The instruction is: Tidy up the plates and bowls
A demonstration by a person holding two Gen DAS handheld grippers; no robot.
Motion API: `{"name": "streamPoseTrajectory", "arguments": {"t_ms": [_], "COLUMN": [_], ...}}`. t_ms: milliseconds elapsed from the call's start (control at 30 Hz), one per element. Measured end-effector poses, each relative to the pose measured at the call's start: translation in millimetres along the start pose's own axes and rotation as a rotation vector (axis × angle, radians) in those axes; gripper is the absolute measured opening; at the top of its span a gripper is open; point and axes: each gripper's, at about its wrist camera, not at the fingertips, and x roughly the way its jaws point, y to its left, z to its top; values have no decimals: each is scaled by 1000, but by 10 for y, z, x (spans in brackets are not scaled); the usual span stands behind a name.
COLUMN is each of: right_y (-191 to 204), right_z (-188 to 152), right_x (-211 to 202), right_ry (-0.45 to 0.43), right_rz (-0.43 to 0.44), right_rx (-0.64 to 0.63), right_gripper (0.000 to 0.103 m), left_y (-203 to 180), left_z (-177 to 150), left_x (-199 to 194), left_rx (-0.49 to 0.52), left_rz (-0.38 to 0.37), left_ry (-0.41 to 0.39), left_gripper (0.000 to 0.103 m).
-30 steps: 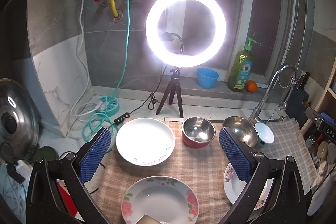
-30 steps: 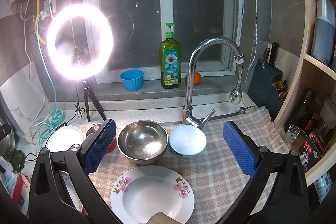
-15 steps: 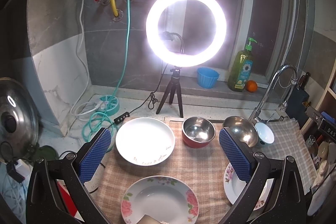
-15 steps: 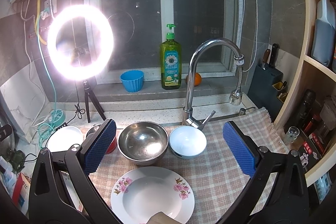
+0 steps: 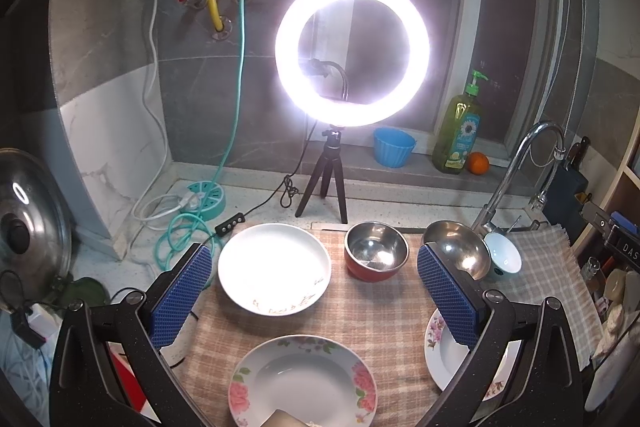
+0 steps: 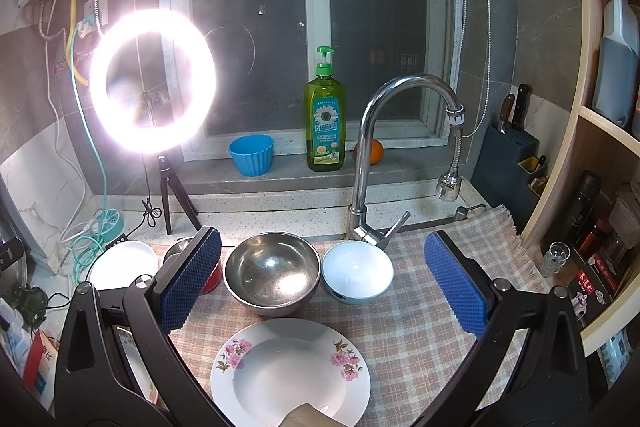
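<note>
We take the large steel bowl (image 6: 273, 274) as our reference; it stands on the checked cloth (image 6: 416, 323) that covers the desk (image 6: 280, 209). Just to its right, rims nearly touching, sits the white bowl (image 6: 357, 271), directly in front of the faucet (image 6: 400, 131) base. Just to its left, partly hidden in the right wrist view by a blue pad, stands the red-sided steel bowl (image 5: 376, 255), and beyond that, further left, lies the plain white plate (image 5: 275, 268). Directly in front of the reference bowl, close to its base, lies a pink-flowered plate (image 6: 290, 371). A second flowered plate (image 5: 303, 381) lies to the front left of the reference bowl, in front of the plain white plate. Our left gripper (image 5: 316, 303) hangs above the cloth with its jaws spread wide, holding nothing; the second flowered plate lies below the gap. Our right gripper (image 6: 324, 287) is likewise spread wide and empty, and between its pads we see the reference bowl, the white bowl and the pink-flowered plate. Behind the reference bowl, on the window ledge, stand a blue cup (image 6: 251, 155) and a green soap bottle (image 6: 324, 115); a lit ring light (image 6: 152, 81) on a tripod stands to the rear left.
</note>
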Motion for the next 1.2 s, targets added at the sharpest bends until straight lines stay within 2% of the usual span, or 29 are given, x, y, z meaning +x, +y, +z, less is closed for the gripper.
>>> {"name": "streamPoseTrajectory", "arguments": {"t_ms": [667, 1200], "right_y": [-1, -136], "right_z": [-18, -137], "right_x": [15, 178], "right_ry": [3, 51], "right_rz": [-1, -5], "right_rx": [-3, -2], "right_gripper": [103, 103], "left_y": [-80, -153], "left_z": [-23, -78], "left_x": [39, 181], "left_rx": [9, 10], "left_rz": [-3, -24], "left_ry": [9, 70], "left_gripper": [102, 102]}}
